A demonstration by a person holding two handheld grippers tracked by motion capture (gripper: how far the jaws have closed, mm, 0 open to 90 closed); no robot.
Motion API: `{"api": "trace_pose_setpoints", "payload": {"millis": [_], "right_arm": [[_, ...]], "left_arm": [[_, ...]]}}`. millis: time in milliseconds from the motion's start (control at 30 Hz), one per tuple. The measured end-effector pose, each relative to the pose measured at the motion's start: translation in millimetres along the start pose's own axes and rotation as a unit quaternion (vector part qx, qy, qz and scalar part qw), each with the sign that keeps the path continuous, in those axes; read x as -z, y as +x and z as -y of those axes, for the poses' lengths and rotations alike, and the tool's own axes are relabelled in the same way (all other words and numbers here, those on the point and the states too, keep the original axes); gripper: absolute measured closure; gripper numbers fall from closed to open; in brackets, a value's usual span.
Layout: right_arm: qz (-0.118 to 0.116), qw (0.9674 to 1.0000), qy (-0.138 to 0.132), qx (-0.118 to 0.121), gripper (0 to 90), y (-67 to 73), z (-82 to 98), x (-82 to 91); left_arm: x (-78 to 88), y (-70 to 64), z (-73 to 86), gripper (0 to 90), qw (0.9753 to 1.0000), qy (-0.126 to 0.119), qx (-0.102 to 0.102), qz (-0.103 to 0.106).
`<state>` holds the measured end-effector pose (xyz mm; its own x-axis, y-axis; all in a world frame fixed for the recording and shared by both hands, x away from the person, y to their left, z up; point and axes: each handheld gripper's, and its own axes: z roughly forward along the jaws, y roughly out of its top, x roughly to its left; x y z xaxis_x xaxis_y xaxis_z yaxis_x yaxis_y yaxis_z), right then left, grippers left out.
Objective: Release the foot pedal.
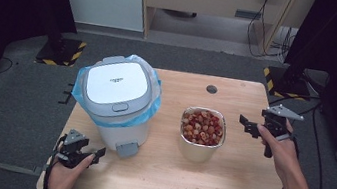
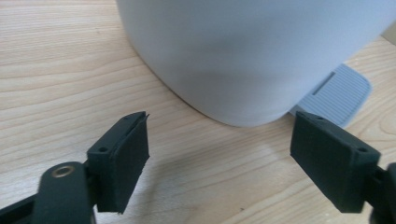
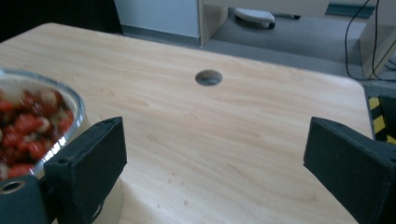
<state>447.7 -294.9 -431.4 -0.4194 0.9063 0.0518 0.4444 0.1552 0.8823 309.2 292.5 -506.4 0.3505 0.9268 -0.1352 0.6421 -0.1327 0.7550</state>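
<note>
- Your left gripper [image 1: 78, 150] rests low at the near left corner of the worktop [image 1: 223, 188], jaws spread wide and empty, just beside the base of the white pedal bin [image 1: 118, 98].
- The left gripper view puts the grey foot pedal [image 2: 334, 93] near your far jaw, with the bin's curved wall filling the gap ahead.
- Your right gripper [image 1: 255, 127] hovers at the right edge, jaws also wide apart and holding nothing, just beside the metal bowl [image 1: 203, 130] of red and pale food pieces.
- The bin's lid is shut, its blue liner [image 1: 153, 103] bunched around the rim.
- Risk, as a judgement: push the pedal at a slant and the light bin may slide or tip, not open.
- Risk: grip the full bowl by one thin rim and it may tilt, spilling pieces across the worktop.
- Risk: pour before the lid lifts and the food lands on top.
</note>
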Motion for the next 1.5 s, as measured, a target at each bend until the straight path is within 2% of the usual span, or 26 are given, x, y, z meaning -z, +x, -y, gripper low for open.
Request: {"api": "trace_pose_setpoints", "payload": {"millis": [333, 433, 700, 833, 933, 1033, 1100, 1200, 1500], "right_arm": [[0.007, 0.9995, 0.029, -0.013, 7.1, 1.5, 37.5, -7.7], [0.011, 0.9990, 0.042, -0.005, 7.2, 3.5, 45.9, -10.5], [0.023, 0.9976, 0.064, -0.006, 7.4, 3.6, 62.0, -21.7], [0.040, 0.9957, 0.083, -0.011, 7.4, 2.2, 71.7, -29.4], [0.058, 0.9910, 0.120, 0.005, 7.2, 3.4, 77.5, -36.0], [0.060, 0.9907, 0.122, 0.001, 7.2, 5.0, 84.1, -38.6], [0.059, 0.9901, 0.127, 0.000, 7.2, 5.8, 90.1, -40.8], [0.052, 0.9884, 0.142, -0.007, 4.6, 8.3, 99.2, -44.9], [0.053, 0.9882, 0.144, -0.006, 3.9, 12.7, 101.9, -40.4]], "left_arm": [[-1.2, 3.2, 1.2, 13.4, 0.9999, -0.004, -0.007, -0.013], [-2.1, 4.1, 1.7, 12.8, 0.9997, -0.004, -0.013, -0.018], [-11.3, 10.5, 2.4, 12.7, 0.9993, 0.009, -0.014, -0.034], [-18.7, 16.6, 2.6, 12.8, 0.9985, 0.020, -0.020, -0.047], [-24.3, 21.5, 3.4, 12.9, 0.9976, 0.028, -0.028, -0.058], [-29.0, 23.4, 4.1, 12.9, 0.9971, 0.034, -0.036, -0.058], [-30.8, 23.1, 4.6, 12.8, 0.9975, 0.036, -0.033, -0.052], [-32.6, 21.9, 5.5, 11.5, 0.9968, 0.034, -0.046, -0.056], [-34.5, 21.1, 5.8, 6.3, 0.9967, 0.036, -0.048, -0.054]]}}
